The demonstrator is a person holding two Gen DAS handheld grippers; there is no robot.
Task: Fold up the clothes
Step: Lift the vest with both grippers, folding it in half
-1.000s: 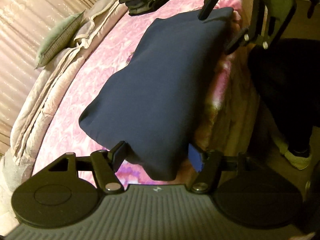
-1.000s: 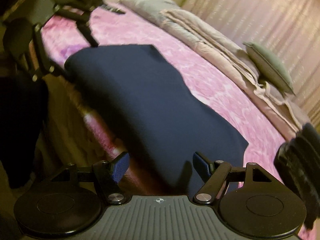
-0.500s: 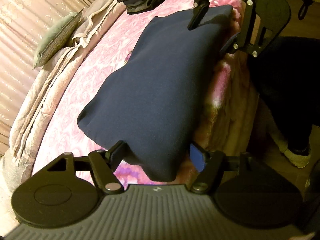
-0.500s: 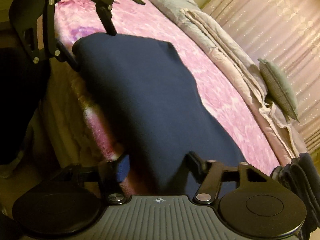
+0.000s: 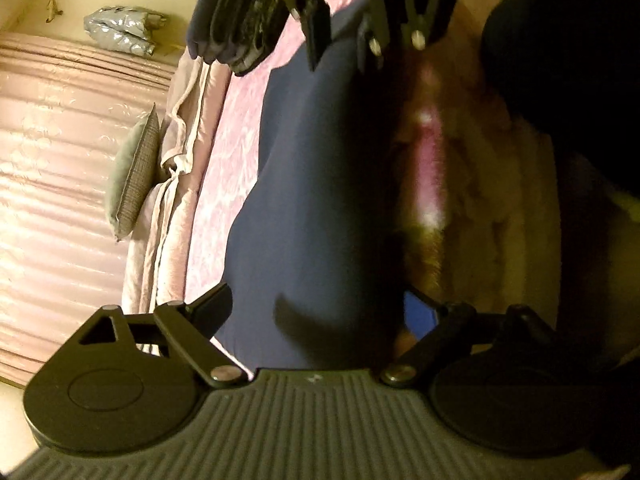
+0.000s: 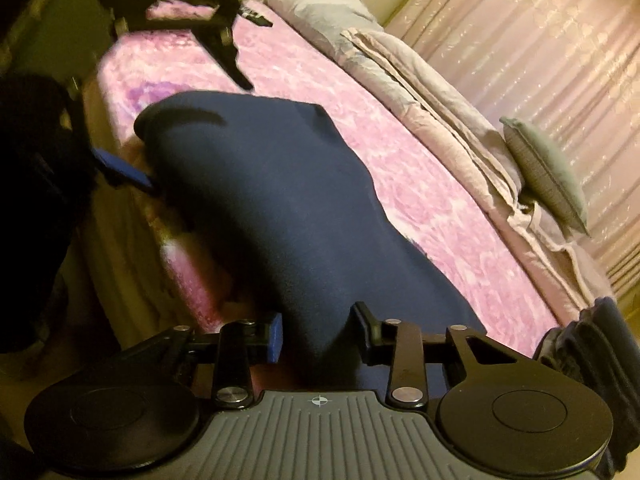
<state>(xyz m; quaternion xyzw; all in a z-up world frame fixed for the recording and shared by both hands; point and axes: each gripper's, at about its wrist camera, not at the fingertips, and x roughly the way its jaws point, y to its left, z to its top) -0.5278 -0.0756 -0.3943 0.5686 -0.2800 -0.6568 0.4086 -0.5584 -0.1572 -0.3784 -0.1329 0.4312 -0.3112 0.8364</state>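
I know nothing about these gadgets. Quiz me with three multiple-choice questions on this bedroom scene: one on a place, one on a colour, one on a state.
1. Where does the small grey-green cushion lie?
A on the floor
B on the folded bedding by the curtain
C on the navy garment

2. What colour is the garment being folded?
A navy
B white
C red

3. How does the garment lie?
A hanging up
B balled up
C spread flat along the bed edge

Answers:
1 B, it rests on the pale bedding.
2 A, dark blue on the pink bedspread.
3 C, it lies flat.

Folded garment (image 6: pixel 280 216) flat on the bed (image 6: pixel 320 96), right along its near edge. Cushion (image 6: pixel 548 176) way over on the far side, on the bunched-up blanket (image 6: pixel 432 100). Clothes stack (image 5: pixel 236 12) just past the garment's end.
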